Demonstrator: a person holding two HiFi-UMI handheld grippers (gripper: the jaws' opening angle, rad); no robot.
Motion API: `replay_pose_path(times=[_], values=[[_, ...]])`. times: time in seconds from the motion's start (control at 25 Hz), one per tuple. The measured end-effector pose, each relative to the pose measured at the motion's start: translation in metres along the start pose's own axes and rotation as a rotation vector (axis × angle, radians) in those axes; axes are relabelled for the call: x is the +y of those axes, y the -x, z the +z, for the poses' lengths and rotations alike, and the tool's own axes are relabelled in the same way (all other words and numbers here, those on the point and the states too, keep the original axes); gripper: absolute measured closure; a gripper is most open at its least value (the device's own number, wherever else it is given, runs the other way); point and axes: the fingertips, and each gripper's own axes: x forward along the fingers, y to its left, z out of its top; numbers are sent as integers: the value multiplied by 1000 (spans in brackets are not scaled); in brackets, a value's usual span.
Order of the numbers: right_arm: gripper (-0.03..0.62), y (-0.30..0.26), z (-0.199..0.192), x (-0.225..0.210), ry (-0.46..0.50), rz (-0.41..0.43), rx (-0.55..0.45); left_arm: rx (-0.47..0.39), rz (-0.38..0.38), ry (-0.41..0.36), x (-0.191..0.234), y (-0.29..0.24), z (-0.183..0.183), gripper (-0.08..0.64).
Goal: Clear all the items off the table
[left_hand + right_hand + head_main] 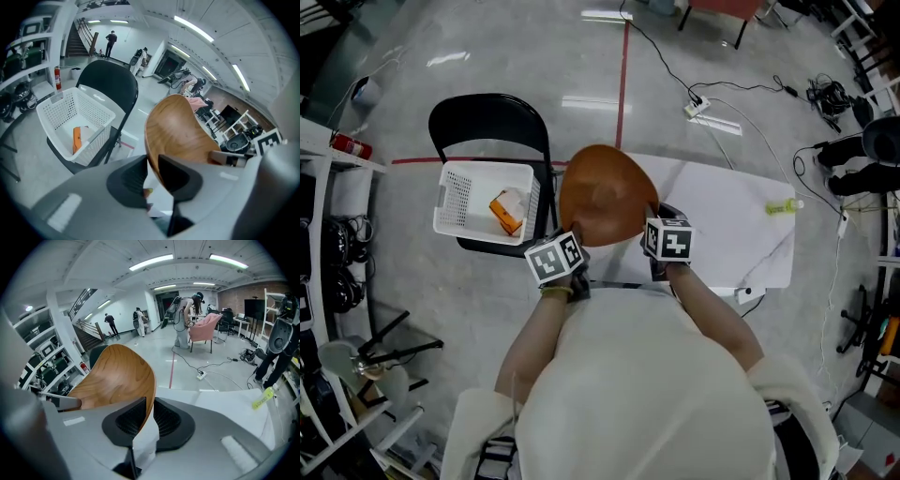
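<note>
A brown wooden bowl [602, 195] hangs tilted over the left end of the white table [722, 225], held by both grippers at its near rim. My left gripper [565, 246] is shut on the rim's left part, which shows between its pads in the left gripper view, bowl [178, 131], gripper [152, 171]. My right gripper [661, 225] is shut on the right part, with the thin rim pinched in the right gripper view, bowl [117, 376], gripper [150, 416]. A yellow-green item [783, 207] lies at the table's far right end.
A white perforated basket [455, 197] sits on a black chair [492, 122] left of the table and holds an orange item [505, 214]. Shelving [319, 244] with a fire extinguisher [349, 145] lines the left. A power strip [697, 107] and cables lie on the floor beyond.
</note>
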Motion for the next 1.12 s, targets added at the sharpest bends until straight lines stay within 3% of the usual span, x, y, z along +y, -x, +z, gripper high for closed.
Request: replay_pose_path(times=[0.6, 1.12], values=[[543, -44, 29, 119, 133, 98, 29, -67, 72, 130, 105, 39, 36, 483], [544, -77, 36, 212, 234, 170, 63, -111, 134, 239, 189, 67, 47, 483]])
